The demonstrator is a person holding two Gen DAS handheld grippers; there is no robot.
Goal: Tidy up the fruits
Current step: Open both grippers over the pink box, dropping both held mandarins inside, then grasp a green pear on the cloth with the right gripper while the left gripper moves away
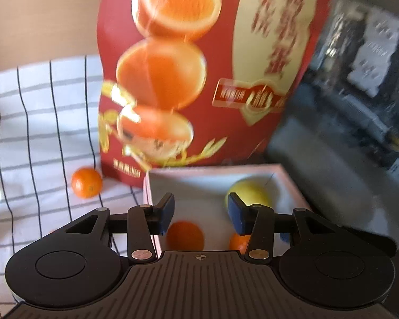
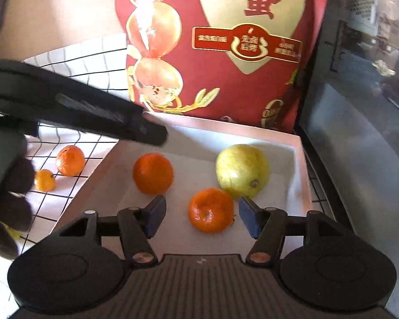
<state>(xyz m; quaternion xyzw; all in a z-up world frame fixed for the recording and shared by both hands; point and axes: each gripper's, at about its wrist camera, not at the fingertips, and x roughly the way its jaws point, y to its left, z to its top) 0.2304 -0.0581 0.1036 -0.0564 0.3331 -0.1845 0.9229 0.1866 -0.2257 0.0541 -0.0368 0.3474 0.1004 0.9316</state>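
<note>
A: Right gripper (image 2: pixel 202 219) sits nearest the right wrist camera, jaws apart, pads pressing on nothing. One orange (image 2: pixel 211 210) lies between the fingers, loose on the floor of the white box (image 2: pixel 298 159), its dimpled end turned up toward the camera.

B: Left gripper (image 1: pixel 200 214)?

A: Jaws apart too, nothing grasped. It hangs over the near left edge of the box, pointing down and away. A second orange (image 1: pixel 185 236) shows just below and between its pads.

B: Fruit count in the box?

A: Three: two oranges and one yellow-green pear (image 2: pixel 242 170). The pear lies on its side at the far right, long axis running far-left to near-right, its blossom end toward the camera, touching the nearer orange.

B: Outside the box?

A: Two smaller oranges on the checked cloth (image 2: pixel 93 63) to the left, one larger (image 2: pixel 70 160), one small (image 2: pixel 44 180), just beside each other.

B: Behind?

A: One red printed bag (image 2: pixel 220 47) stands upright at the box's far edge.
</note>
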